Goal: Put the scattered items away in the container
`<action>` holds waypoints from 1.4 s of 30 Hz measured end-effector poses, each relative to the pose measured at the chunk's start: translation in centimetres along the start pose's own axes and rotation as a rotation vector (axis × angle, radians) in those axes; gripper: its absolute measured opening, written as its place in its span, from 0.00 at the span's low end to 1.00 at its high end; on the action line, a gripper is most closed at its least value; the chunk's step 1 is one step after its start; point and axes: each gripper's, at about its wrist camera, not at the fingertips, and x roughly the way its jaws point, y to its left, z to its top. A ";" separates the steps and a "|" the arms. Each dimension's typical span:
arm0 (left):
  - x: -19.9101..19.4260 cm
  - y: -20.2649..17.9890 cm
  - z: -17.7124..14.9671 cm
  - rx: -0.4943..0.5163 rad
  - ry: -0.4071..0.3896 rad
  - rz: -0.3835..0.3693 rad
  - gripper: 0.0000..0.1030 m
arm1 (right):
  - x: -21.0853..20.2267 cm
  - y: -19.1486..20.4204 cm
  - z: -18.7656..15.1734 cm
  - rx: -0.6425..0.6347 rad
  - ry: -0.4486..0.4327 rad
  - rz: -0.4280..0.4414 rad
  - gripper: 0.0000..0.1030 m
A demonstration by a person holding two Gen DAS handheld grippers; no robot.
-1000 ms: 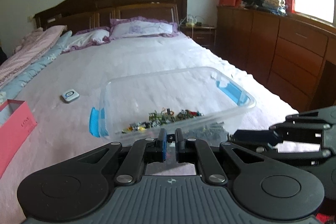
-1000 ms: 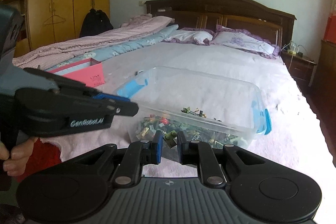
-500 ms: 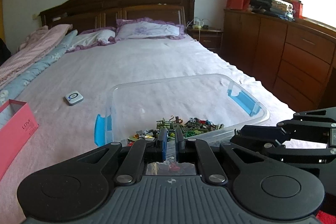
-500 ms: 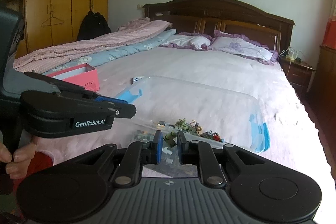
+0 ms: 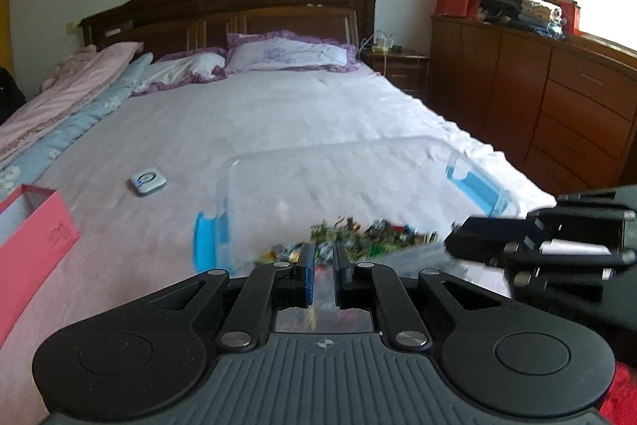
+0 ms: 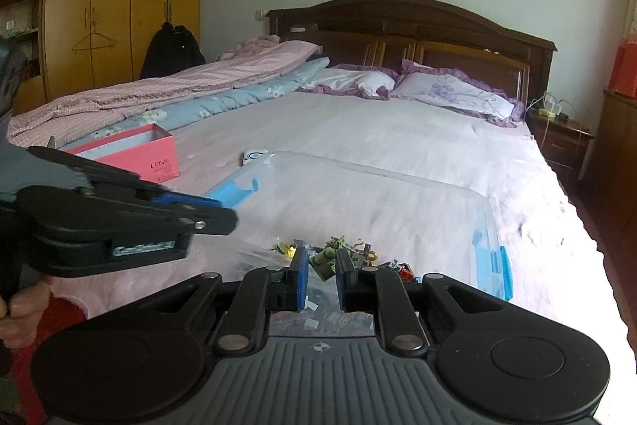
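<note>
Left wrist view: the left gripper (image 5: pixel 323 265) is seen with its jaws nearly together, a narrow gap left between the blue pads, nothing visibly gripped. A clear plastic container (image 5: pixel 398 146) with blue latches is set on the pink bed (image 5: pixel 278 114) directly ahead of the jaws. A heap of small coloured pieces (image 5: pixel 358 230) is piled at the container's near end, just past the fingertips (blurred, individual pieces cannot be told apart). The right gripper (image 5: pixel 454 245) is seen side-on at the right edge, tip near the container's near right corner; whether it is open cannot be told from here. A small white round-faced device (image 5: pixel 148 181) is lying on the bed left of the container, well apart from it. A pink box (image 5: pixel 36 226) is at the far left.

Right wrist view: the right gripper (image 6: pixel 321 273) is shown with jaws slightly parted, nothing clamped; a greenish piece is seen in line with the gap but beyond it. The coloured pieces (image 6: pixel 338 253) are lying inside the container (image 6: pixel 378 170), near end, just ahead of the fingertips. The left gripper (image 6: pixel 229 220) enters from the left, held by a hand (image 6: pixel 20 309) (partly cut off), its tip beside the container's left latch. The pink box (image 6: pixel 135 154) and the white device (image 6: pixel 254 156) are beyond it.
</note>
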 end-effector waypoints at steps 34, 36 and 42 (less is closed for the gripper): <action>10.8 1.9 -8.5 -0.191 0.258 0.079 0.17 | 3.3 -0.7 -7.7 0.125 0.207 0.037 0.16; 10.7 2.2 -8.6 -0.197 0.259 0.079 0.13 | 3.6 -0.9 -8.0 0.135 0.217 0.039 0.16; 9.1 2.3 -8.2 -0.192 0.238 0.076 0.11 | 4.0 -1.0 -8.5 0.144 0.225 0.041 0.16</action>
